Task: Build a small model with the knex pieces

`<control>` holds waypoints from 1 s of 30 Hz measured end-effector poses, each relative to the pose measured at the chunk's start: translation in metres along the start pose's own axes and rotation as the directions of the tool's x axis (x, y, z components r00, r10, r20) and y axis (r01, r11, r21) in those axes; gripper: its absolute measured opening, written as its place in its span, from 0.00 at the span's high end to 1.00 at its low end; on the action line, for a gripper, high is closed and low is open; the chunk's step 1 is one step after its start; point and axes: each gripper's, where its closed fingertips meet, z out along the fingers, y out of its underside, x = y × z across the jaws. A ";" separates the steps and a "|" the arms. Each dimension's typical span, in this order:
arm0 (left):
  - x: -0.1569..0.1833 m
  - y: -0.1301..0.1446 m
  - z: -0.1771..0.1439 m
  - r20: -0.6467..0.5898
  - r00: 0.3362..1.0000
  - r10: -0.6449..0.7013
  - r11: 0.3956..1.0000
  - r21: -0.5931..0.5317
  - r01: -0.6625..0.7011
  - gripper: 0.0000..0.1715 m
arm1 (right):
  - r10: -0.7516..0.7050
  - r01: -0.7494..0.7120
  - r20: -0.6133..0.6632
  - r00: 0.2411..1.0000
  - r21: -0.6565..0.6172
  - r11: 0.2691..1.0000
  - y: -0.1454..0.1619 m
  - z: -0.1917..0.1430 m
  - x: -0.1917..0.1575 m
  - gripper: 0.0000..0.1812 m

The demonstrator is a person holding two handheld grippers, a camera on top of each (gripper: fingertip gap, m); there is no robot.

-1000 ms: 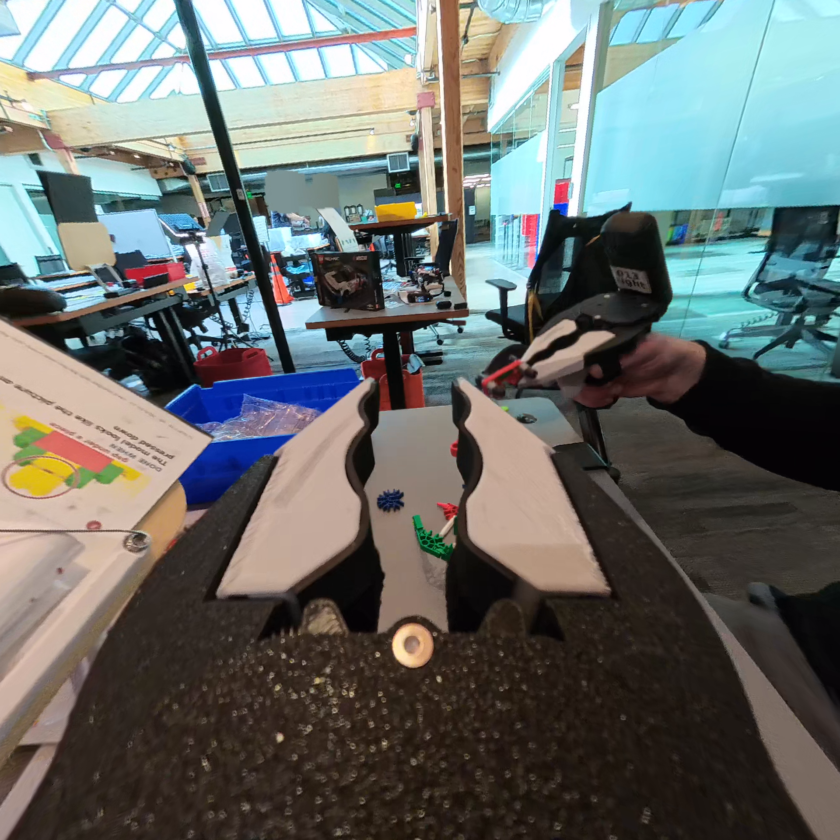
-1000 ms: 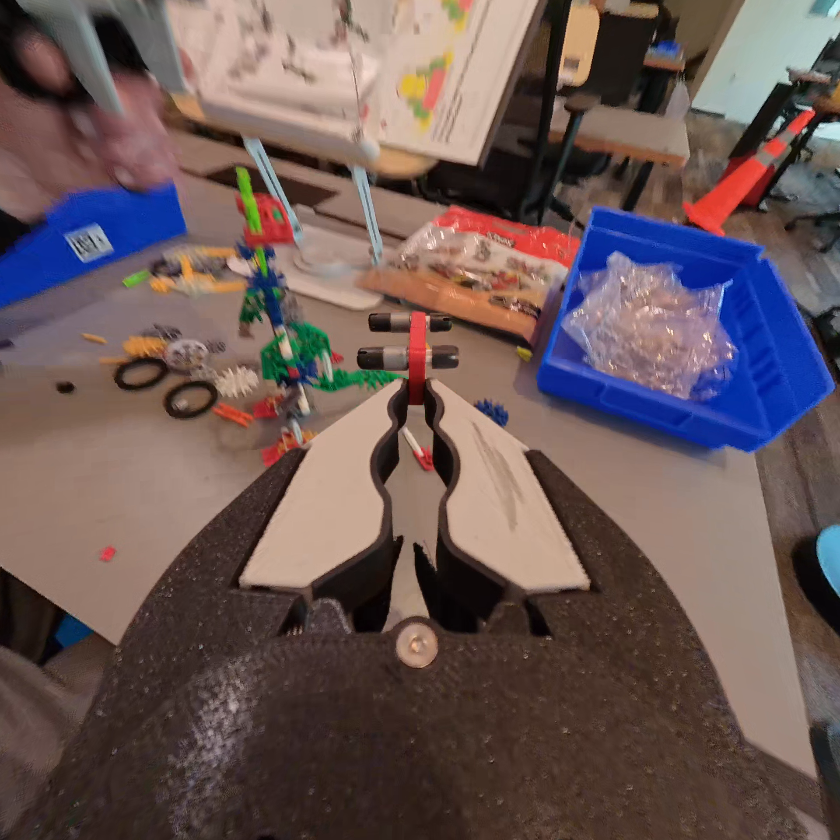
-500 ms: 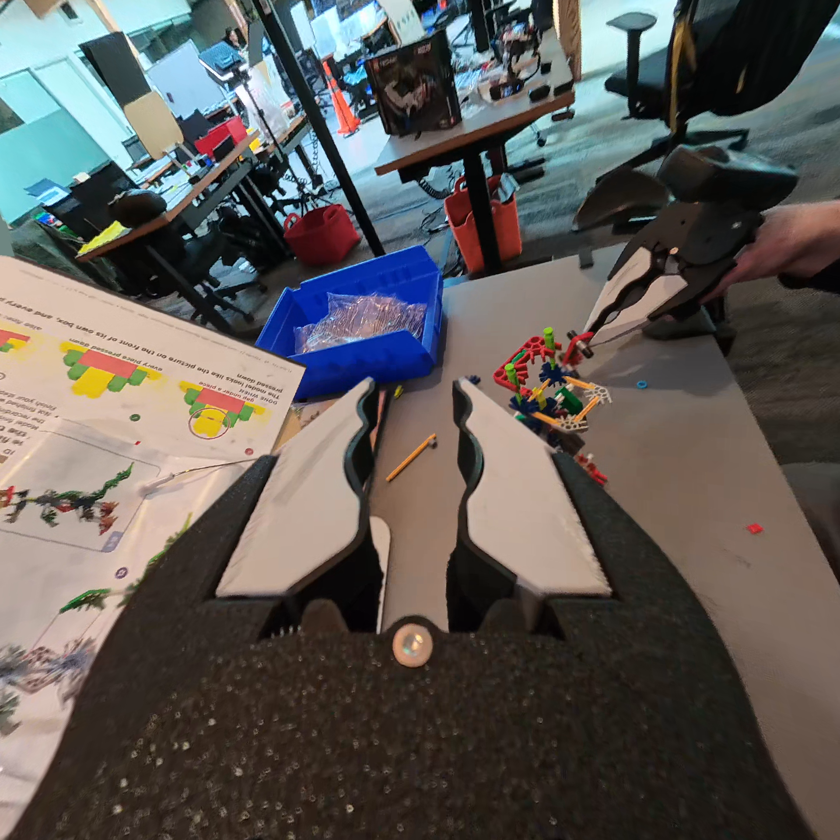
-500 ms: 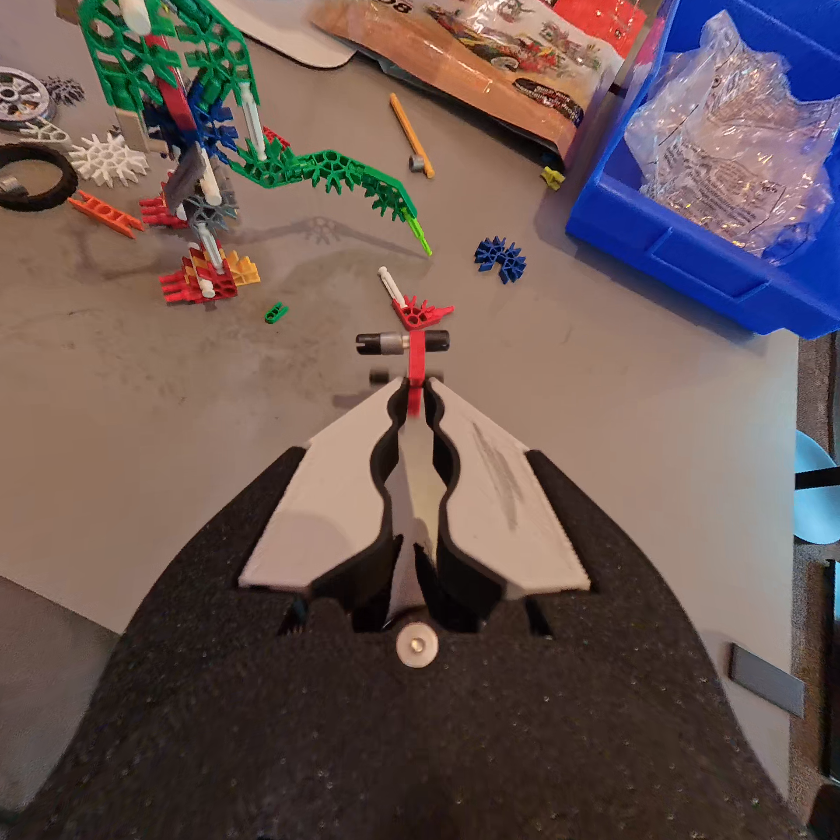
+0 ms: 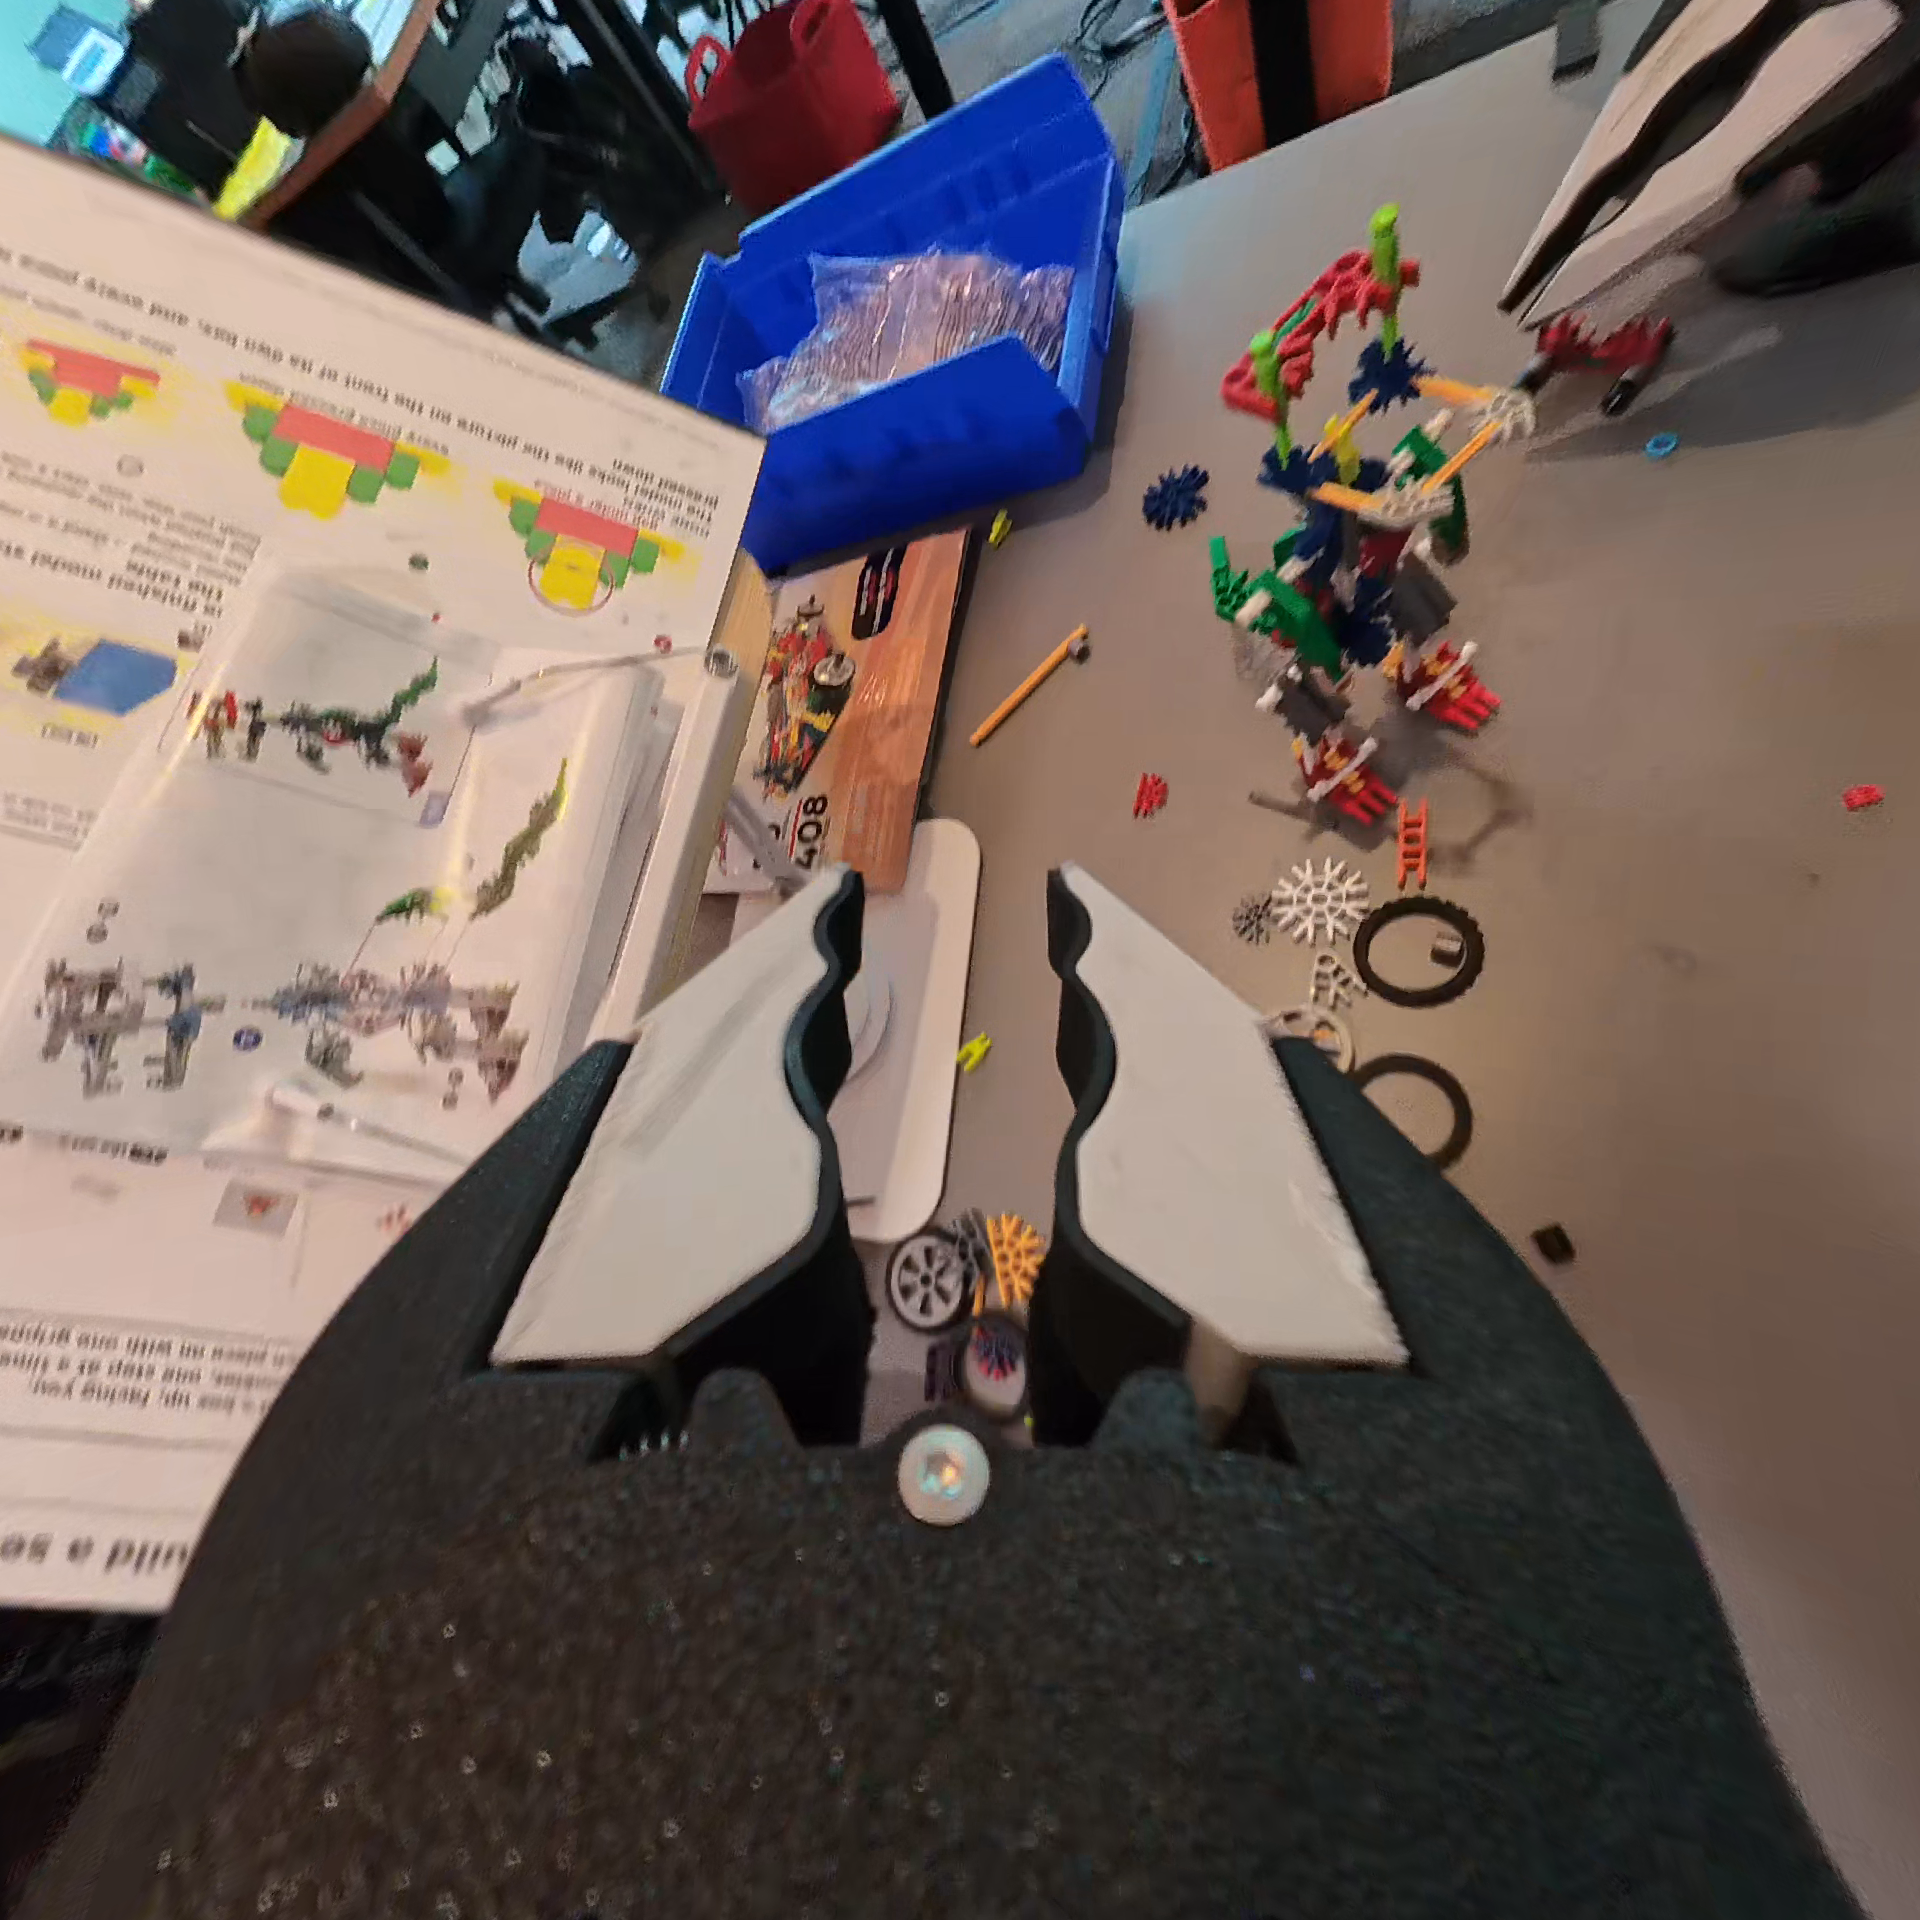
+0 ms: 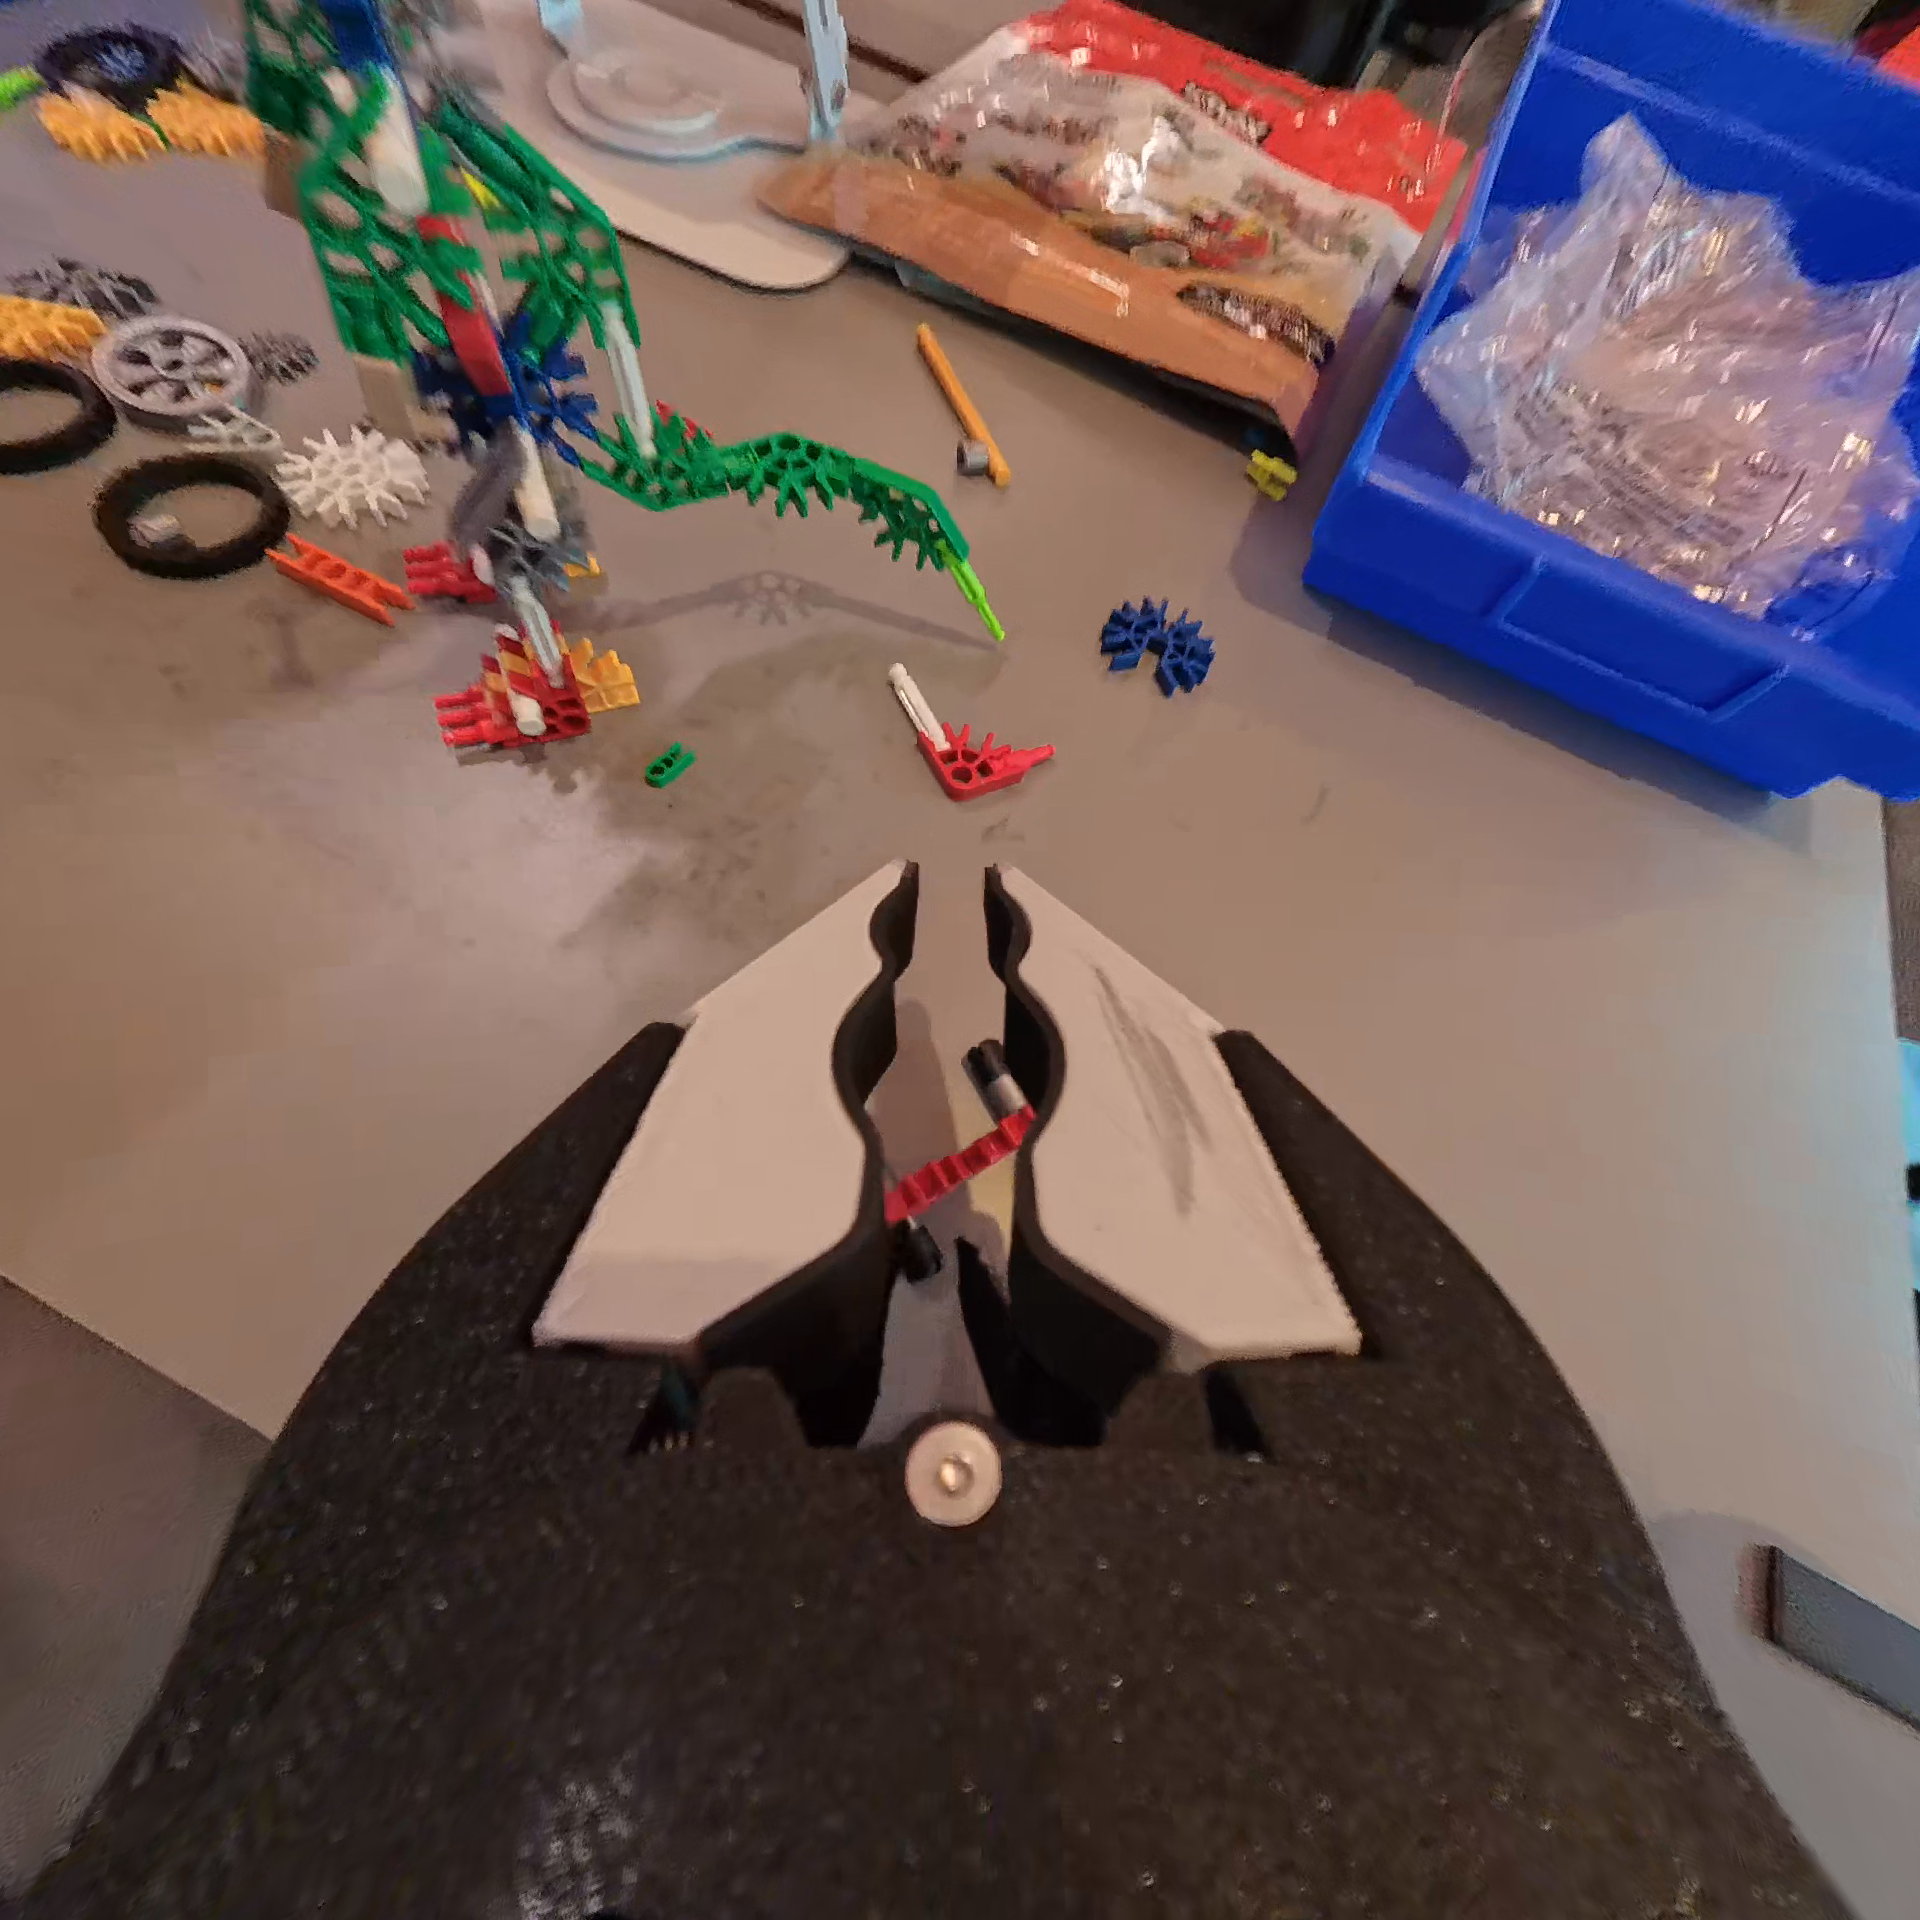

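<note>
The left gripper (image 5: 951,883) stood open and empty above the grey worktop (image 5: 1662,1039), over the white flat base of a document stand (image 5: 925,1039) and a small grey spoked wheel (image 5: 925,1280). The right gripper (image 6: 951,883) was parted slightly at its tips, gripping nothing; a red toothed connector with black and grey rods (image 6: 961,1158) lay loose between its fingers, further back. Just ahead lay a red fan-shaped connector with a white rod (image 6: 971,753). A multicoloured rod-and-connector model (image 6: 499,343) stood mid-worktop, and a blue plastic bin holding clear bags (image 6: 1621,582) sat near the far edge.
</note>
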 end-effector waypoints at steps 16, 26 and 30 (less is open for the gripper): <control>-0.027 0.133 -0.071 0.068 0.995 -0.071 0.975 -0.206 0.084 0.81 | -0.321 0.252 0.271 0.908 0.259 0.932 -0.065 -0.006 -0.149 0.83; 0.001 0.203 -0.086 -0.002 0.993 -0.116 0.930 -0.351 0.108 0.81 | -0.332 0.280 0.319 0.888 0.199 0.939 -0.060 0.040 -0.188 0.84; -0.001 0.225 -0.095 -0.003 0.991 -0.137 0.921 -0.370 0.126 0.80 | -0.325 0.256 0.332 0.886 0.235 0.938 -0.070 0.054 -0.206 0.84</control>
